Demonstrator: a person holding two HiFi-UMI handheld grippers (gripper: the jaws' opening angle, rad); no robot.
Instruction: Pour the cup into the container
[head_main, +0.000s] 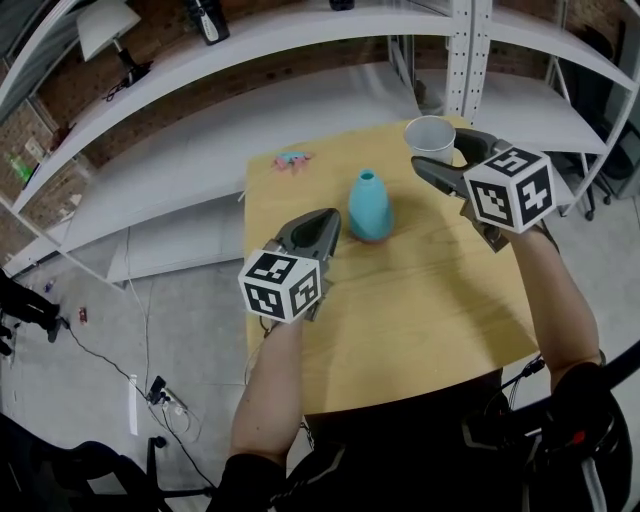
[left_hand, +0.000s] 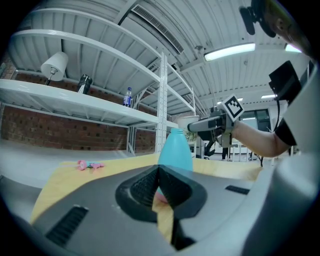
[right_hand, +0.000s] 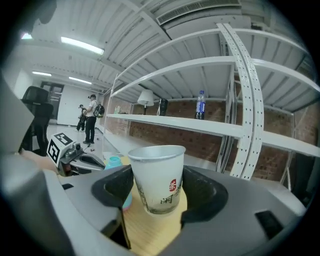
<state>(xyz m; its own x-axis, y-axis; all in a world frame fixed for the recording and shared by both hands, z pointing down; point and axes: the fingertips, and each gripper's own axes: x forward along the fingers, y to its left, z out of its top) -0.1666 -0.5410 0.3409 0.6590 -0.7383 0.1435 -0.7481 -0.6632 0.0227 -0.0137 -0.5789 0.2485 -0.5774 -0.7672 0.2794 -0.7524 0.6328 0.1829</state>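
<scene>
The right gripper grips the sides of the paper cup with jaws wide at the far corner of the table, apart from the blue vase, so the pouring is all left, while the left gripper hangs closed and empty.

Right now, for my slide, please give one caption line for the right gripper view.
The right tongs hold a white paper cup; the teal container stands behind, at left.
</scene>
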